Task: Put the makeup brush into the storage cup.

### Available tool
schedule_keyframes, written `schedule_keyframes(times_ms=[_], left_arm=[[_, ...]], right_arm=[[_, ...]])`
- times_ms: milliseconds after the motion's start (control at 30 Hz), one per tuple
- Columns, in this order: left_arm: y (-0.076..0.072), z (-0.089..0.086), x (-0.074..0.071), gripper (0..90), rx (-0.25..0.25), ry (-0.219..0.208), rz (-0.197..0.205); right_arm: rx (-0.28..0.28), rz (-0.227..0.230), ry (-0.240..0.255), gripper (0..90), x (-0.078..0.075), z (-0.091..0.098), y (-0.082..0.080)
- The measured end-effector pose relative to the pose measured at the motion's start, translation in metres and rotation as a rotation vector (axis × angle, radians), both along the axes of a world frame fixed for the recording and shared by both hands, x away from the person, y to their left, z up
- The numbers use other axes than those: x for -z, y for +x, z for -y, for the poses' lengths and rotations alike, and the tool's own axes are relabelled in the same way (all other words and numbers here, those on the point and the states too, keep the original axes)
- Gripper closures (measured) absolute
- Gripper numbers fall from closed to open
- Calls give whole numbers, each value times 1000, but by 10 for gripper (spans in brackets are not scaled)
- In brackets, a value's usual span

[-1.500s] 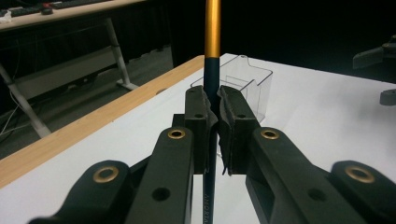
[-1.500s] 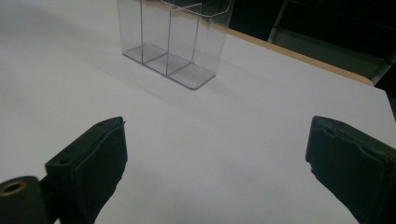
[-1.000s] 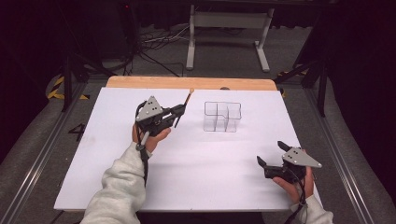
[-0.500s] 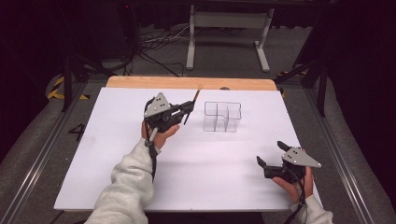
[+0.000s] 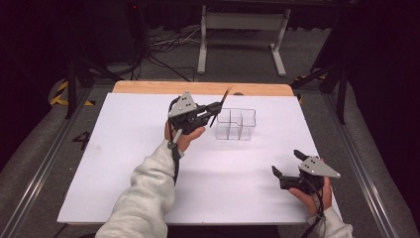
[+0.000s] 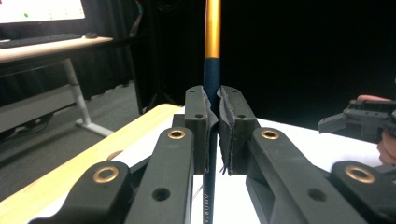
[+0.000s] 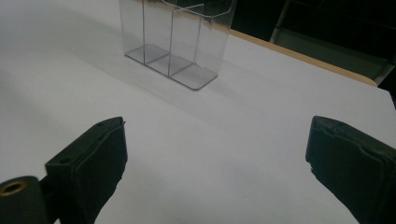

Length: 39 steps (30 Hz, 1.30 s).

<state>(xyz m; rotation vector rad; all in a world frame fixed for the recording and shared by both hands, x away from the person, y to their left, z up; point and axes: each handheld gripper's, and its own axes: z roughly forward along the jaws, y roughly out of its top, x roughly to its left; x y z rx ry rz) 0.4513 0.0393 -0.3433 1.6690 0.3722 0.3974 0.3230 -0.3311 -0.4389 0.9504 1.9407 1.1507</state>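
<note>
My left gripper is shut on a thin brush or pen with a dark blue barrel and an orange-gold upper section, held tilted above the table just left of a clear plastic organiser with several compartments. In the left gripper view the barrel stands upright, pinched between the two pads. My right gripper rests open near the table's front right, nothing between its fingers. In the right gripper view the organiser stands ahead on the white sheet.
A white sheet covers the table, with a wooden strip bare along the far edge. Beyond the table stand a white frame's legs and cables on the dark floor. Metal rails run along both sides.
My left gripper has carried the brush to the right and a little farther away, closing on the organiser's left side. The right gripper has stayed where it was.
</note>
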Motion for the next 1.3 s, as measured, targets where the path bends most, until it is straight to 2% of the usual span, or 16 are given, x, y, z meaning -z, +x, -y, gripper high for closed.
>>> schedule_keyframes(times_ms=[400,767,1000,1300], left_arm=[[8,30,-6,827,52,-2,1],[27,51,3,827,72,-16,-28],[37,59,7,827,83,-23,-31],[48,70,16,827,81,-1,-42]], right_arm=[[-2,-1,-1,62,0,0,0],[-5,-1,-1,62,0,0,1],[-4,-3,0,62,1,0,1],[-7,-2,3,62,1,0,1]])
